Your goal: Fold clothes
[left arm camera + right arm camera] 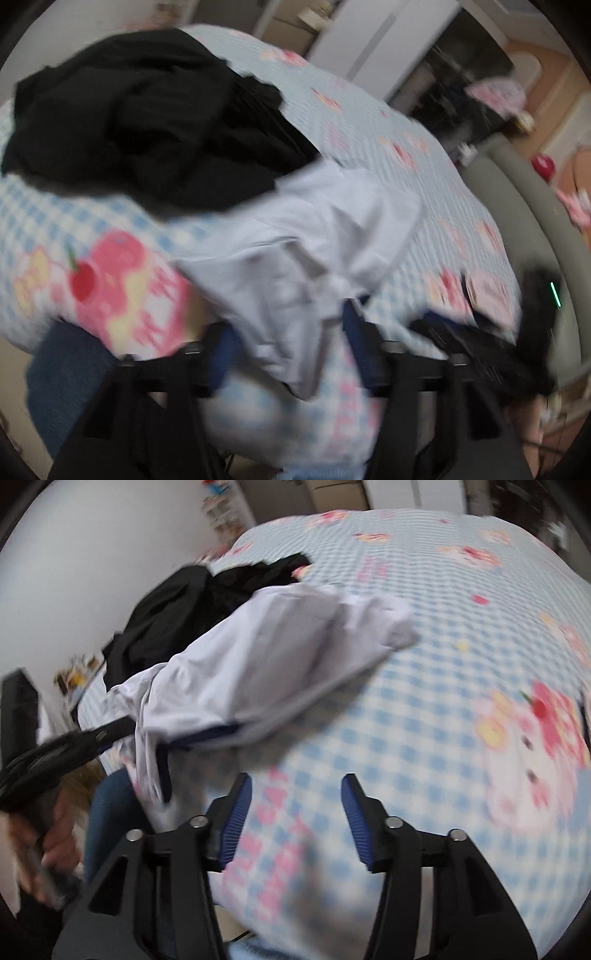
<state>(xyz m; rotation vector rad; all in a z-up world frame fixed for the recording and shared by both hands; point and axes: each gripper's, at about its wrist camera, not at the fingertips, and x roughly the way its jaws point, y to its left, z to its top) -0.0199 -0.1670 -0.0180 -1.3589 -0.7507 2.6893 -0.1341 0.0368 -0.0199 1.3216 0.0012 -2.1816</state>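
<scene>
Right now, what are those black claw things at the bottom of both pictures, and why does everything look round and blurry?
Those claws are grabbing tools. A person holds one in each hand, and each tool has a tiny camera looking out along its jaws. The lens is very wide, so the pictures look round, and they blur because the tools are moving.

One picture looks out from the left gripper, the other from the right gripper. Both look at a bed with a blue checked sheet with pink cartoon prints.

On it lie a heap of black clothes and a white garment. The white garment hangs between the left jaws, which stand apart. It is too blurry to tell whether they pinch it. The right jaws are open and hold nothing.
</scene>
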